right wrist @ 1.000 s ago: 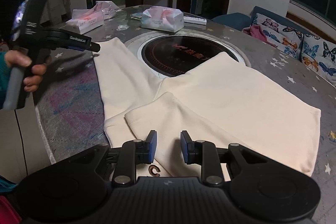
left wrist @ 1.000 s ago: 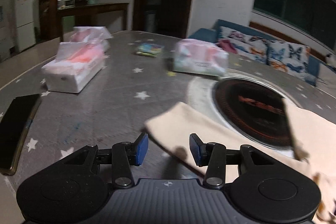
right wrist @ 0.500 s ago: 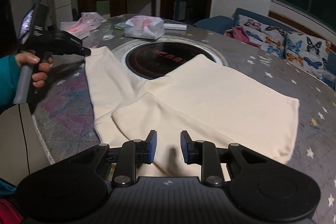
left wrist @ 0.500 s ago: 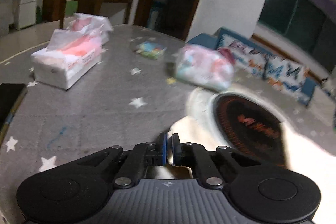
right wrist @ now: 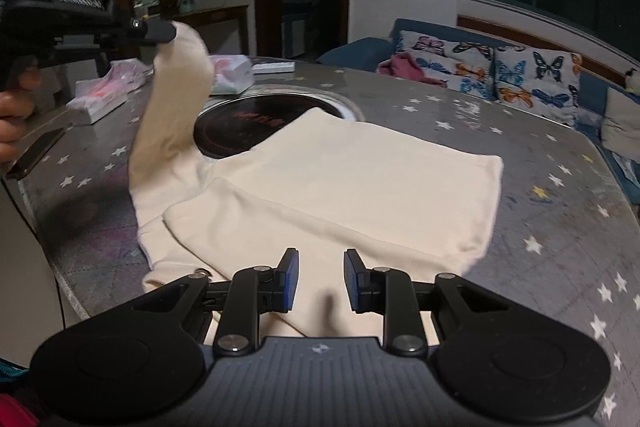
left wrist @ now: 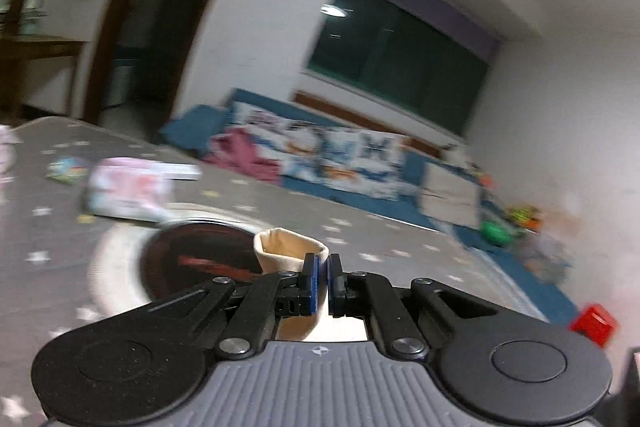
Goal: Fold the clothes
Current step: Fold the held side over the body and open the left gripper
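Note:
A cream sweatshirt (right wrist: 344, 183) lies spread on the grey star-patterned table (right wrist: 520, 155). Its one sleeve is folded across the body. My left gripper (left wrist: 320, 285) is shut on the cuff of the other sleeve (left wrist: 290, 251) and holds it high above the table; in the right wrist view this gripper (right wrist: 170, 31) shows at the upper left with the sleeve (right wrist: 172, 107) hanging from it. My right gripper (right wrist: 318, 277) is open and empty, just above the garment's near edge.
A round black cooktop (right wrist: 248, 125) is set in the table, partly under the garment. Tissue packs (right wrist: 102, 95) (right wrist: 230, 73) and a phone (right wrist: 36, 151) lie at the left and back. A sofa with butterfly cushions (right wrist: 500, 71) stands behind.
My left gripper shut on the sleeve cuff and lifted it up off the table, swinging right. My right gripper stayed open and moved a little over the garment.

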`<state>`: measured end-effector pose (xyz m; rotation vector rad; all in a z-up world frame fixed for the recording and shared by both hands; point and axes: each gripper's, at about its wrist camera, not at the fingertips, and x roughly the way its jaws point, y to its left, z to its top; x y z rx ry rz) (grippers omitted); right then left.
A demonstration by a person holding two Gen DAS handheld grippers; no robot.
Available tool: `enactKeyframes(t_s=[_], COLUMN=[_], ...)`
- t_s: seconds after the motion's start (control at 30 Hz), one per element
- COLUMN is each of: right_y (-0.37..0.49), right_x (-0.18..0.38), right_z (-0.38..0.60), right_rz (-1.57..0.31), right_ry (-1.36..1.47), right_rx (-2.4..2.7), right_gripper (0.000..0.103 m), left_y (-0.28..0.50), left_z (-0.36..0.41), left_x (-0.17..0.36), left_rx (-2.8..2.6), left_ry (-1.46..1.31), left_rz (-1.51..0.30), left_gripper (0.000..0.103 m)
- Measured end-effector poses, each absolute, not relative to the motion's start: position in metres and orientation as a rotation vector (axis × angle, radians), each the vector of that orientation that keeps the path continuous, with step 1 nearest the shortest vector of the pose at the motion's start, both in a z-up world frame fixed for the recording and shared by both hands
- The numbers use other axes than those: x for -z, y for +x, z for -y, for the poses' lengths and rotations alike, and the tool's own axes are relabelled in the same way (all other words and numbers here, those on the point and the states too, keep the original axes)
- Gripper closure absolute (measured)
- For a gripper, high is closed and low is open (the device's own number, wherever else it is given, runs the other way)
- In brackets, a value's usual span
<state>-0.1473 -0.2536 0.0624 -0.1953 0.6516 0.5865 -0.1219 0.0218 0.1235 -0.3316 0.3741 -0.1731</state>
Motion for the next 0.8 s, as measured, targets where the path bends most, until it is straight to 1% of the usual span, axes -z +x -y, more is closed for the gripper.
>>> enactKeyframes(t_s=[0.1,0.2,0.47,0.6,0.63,0.7,0.73,0.77,0.8], right_y=[-0.149,-0.152,-0.157,-0.157,-0.157,-0.157,-0.157,-0.156,-0.155], right_x=[-0.06,-0.057,-0.053,-0.055,-0.055,-0.058,-0.06,-0.061,-0.062], right_z=[0.266,0.278,0.308,0.315,0.317,0.32,0.321,0.323,0.323], right_rz=[-0.65,-0.654,-0.672,-0.67,-0.668,-0.661,-0.657,-0.654,-0.652], right_ry=[-0.17,-0.145,-0.099,-0.09,-0.089,-0.082,-0.078,-0.069,-0.063], right_rx=[-0.565,-0.54,-0.455,-0.426,-0.419,-0.405,-0.398,-0.393,-0.393], right_gripper=[0.079,0.079,0.079,0.079,0.079,0.079,0.079,0.079,0.079], left_y=[-0.121,-0.116,-0.105,-0.108,-0.11,-0.113,-0.114,-0.116,-0.118], left_z=[0.013,0.04,0.087,0.089,0.088,0.084,0.082,0.08,0.079], left_x=[-0.121,-0.111,-0.074,-0.065,-0.063,-0.061,-0.059,-0.058,-0.057], left_rx=[0.274,0.345,0.477,0.51,0.514,0.522,0.526,0.531,0.535], left_ry=[-0.297,-0.275,-0.212,-0.197,-0.195,-0.19,-0.188,-0.186,-0.184], left_rz=[-0.383,-0.429,-0.53,-0.563,-0.569,-0.581,-0.587,-0.593,-0.599], left_gripper=[0.098,0.098,0.098,0.094,0.092,0.08,0.077,0.071,0.069])
